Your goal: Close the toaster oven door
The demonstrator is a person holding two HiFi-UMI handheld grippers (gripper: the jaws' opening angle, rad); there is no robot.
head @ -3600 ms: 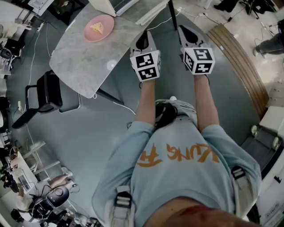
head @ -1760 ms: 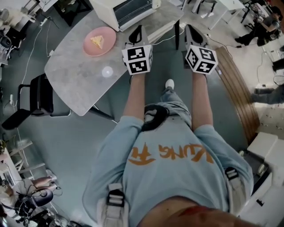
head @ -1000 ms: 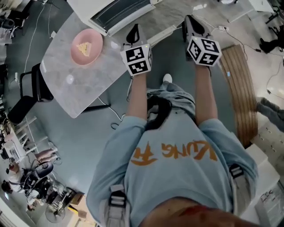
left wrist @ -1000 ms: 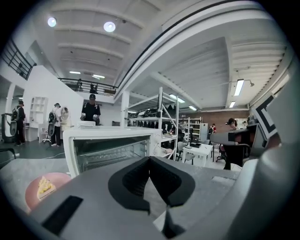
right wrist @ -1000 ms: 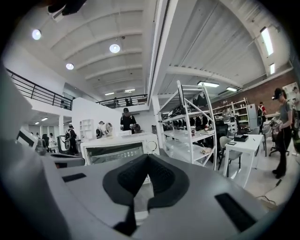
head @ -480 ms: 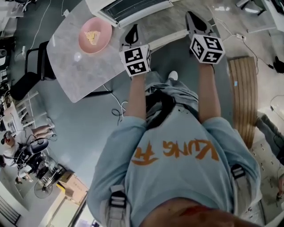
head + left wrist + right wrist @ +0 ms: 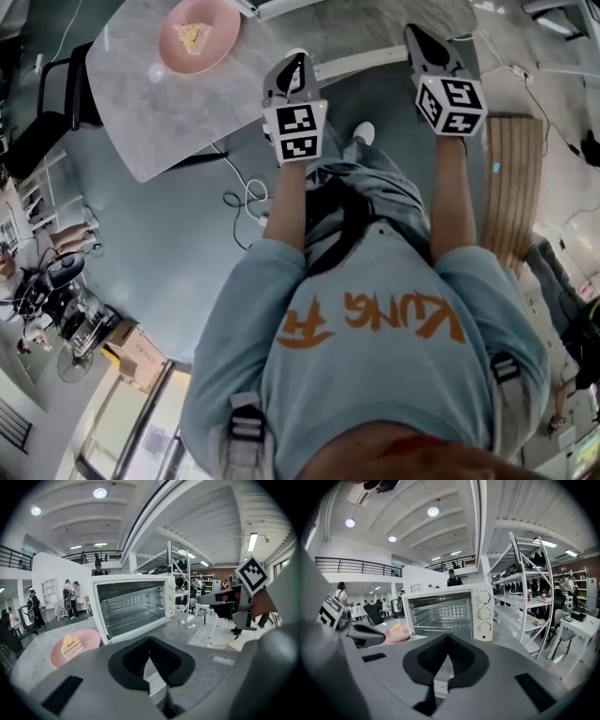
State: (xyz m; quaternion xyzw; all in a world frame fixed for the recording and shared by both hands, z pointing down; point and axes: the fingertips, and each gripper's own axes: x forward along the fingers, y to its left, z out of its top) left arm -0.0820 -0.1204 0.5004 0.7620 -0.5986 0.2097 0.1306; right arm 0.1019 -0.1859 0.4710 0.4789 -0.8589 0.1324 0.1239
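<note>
Both grippers have sunk and pushed forward over the last second. In the head view the bench [image 7: 141,112] now sits higher in the picture. The toaster oven, plain along the top edge a second ago, has slipped almost wholly out of that view.

We hold the left gripper [image 7: 293,67] over the bench's near edge. The right gripper [image 7: 424,39] is level with it and well apart from it. Both point toward the oven and slightly down, and neither touches anything. On the left gripper the fingers [image 7: 133,660] are pressed together with nothing between them. The right gripper's fingers [image 7: 429,660] are closed and empty in the same way.

In the gripper views the toaster oven [image 7: 133,605] stands on the bench ahead of both grippers. It is white, with three knobs [image 7: 483,612] down its right side. Its mouth gapes, and we look straight in at the wire racks [image 7: 443,613]. We take the white strip lying flat at the foot of the opening to be the door [image 7: 139,629]. From so low an angle, with the gripper's body in front, we cannot be sure.

Left of the oven on the same bench sits a pink plate [image 7: 91,639] carrying a slice of cake [image 7: 70,646], well apart from both grippers.
</note>
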